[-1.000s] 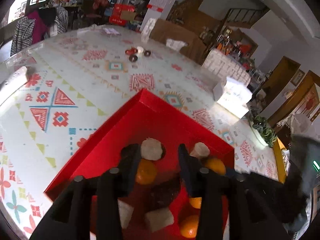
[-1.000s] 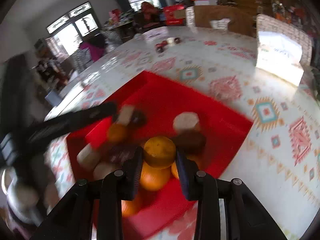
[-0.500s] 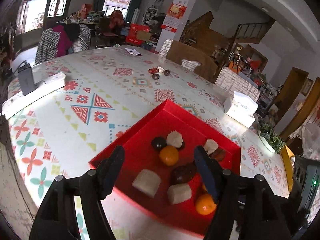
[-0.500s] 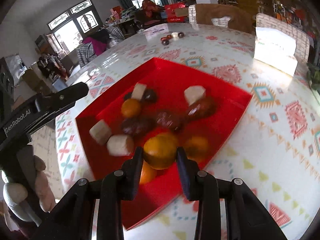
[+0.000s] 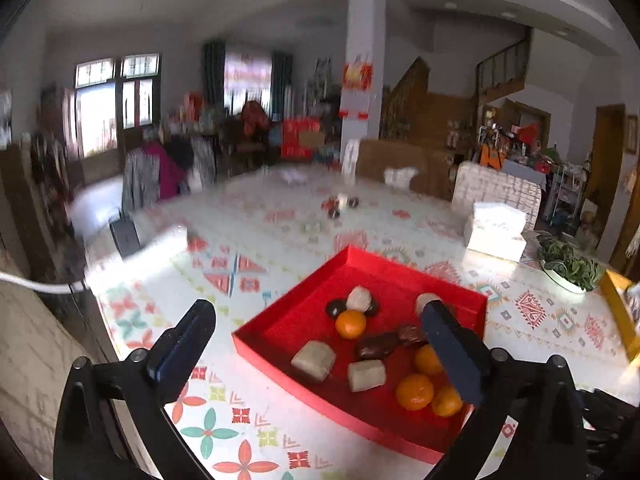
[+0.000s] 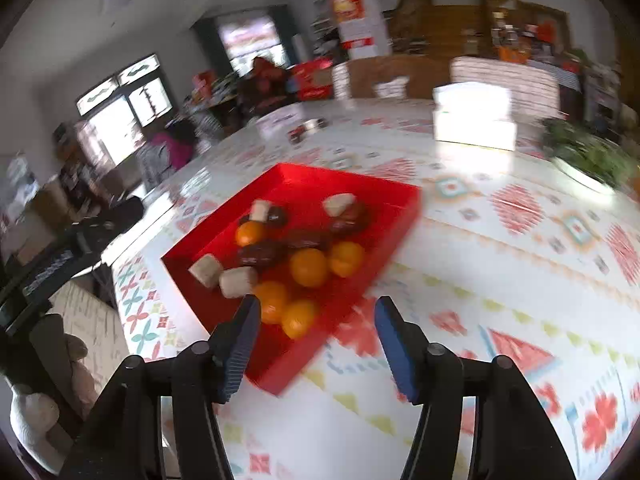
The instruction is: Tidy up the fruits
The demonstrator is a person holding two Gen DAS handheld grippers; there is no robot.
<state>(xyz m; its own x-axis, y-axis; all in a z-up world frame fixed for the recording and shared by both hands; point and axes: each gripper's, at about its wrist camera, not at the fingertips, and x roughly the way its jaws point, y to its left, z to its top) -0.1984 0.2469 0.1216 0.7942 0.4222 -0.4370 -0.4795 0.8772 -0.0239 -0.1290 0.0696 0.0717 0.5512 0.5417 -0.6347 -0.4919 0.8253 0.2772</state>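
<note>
A red tray (image 5: 304, 320) (image 6: 304, 184) lies on the patterned table. It holds several oranges (image 5: 415, 391) (image 6: 308, 267), pale blocks (image 5: 314, 360) (image 6: 236, 280) and dark brown fruits (image 5: 376, 346) (image 6: 260, 252). My left gripper (image 5: 316, 344) hovers back from the tray's near left side, and its jaws are opening wide with nothing gripped. My right gripper (image 6: 316, 344) hangs above the tray's near corner, and its jaws are opening with nothing between the pads. In the right wrist view the left gripper (image 6: 80, 240) shows at the left edge, held by a hand (image 6: 32, 412).
A white tissue box (image 5: 496, 228) (image 6: 472, 120) and a dish of greens (image 5: 572, 264) (image 6: 588, 160) stand beyond the tray on the right. Small round items (image 5: 340, 202) sit far back. A white power strip (image 5: 136, 256) lies near the table's left edge.
Both grippers pulled back and up from the tray and spread their jaws. The right one let go of the orange it held, which now lies in the tray.
</note>
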